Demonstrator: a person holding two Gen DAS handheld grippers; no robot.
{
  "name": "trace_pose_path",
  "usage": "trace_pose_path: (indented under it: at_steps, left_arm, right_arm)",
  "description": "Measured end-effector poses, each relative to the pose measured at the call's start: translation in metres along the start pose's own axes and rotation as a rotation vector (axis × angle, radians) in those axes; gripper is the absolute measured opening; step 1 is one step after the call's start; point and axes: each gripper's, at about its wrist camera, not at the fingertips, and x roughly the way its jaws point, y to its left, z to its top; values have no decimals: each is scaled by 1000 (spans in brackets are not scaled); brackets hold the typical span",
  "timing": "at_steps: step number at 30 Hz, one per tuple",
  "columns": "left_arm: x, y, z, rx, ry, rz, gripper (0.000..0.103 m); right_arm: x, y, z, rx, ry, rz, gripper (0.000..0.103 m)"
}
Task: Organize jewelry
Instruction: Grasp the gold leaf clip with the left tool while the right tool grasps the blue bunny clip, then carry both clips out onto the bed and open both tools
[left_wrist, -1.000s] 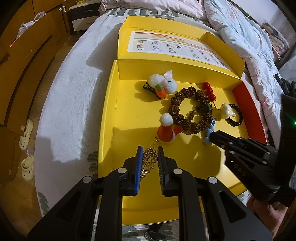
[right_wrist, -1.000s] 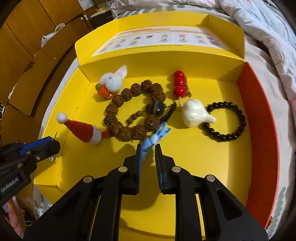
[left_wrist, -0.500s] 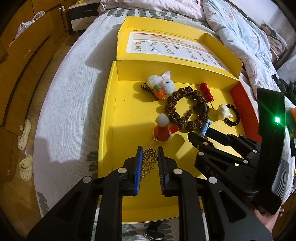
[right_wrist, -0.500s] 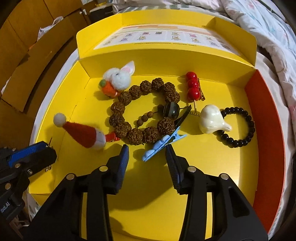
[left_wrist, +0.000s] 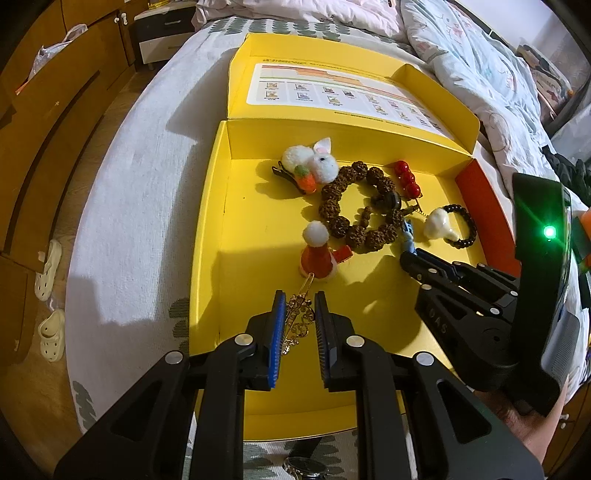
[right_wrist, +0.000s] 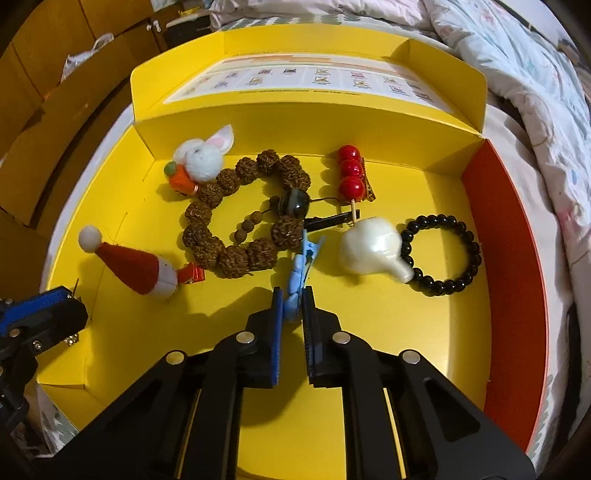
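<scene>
Blue hair clip (right_wrist: 300, 275) is pinched in the right tongs (right_wrist: 292, 301); the left tongs (left_wrist: 299, 314) grip a gold brooch (left_wrist: 298, 320) (both inside the yellow box (right_wrist: 369, 369)).

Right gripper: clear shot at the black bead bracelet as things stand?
Probably not yet. The right gripper is shut on the blue plastic hair clip, so it's occupied. The black bead bracelet lies unobstructed otherwise, though the white pearly hair clip overlaps its near-left edge.

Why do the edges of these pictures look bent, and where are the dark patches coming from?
Both views use fisheye lenses, so the yellow box bows outward. In the left view, the right tool casts shadow on the box floor. In the right view, shadow pools under the blue clip, and the corners go black.
</scene>
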Motion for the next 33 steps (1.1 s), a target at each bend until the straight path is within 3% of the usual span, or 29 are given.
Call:
trace_pose_path:
  at_steps: [10,20,25,33]
  left_arm:
    - [-15,-1,-4,0,-22,-23,16]
    - [-57,0,-22,0,-59,-63,16]
    - [-78,14,-51,-19,-65,-57,16]
    - [-83,31,-103,-52,-26,-19,16]
  right_arm:
    - [-28,-18,-1,58,-19,91,9]
    - [-95,-48,-16,113,-84,191,9]
    - [-129,-63,-40,116,-100,225,9]
    - [-157,-90,-111,121,-58,233,9]
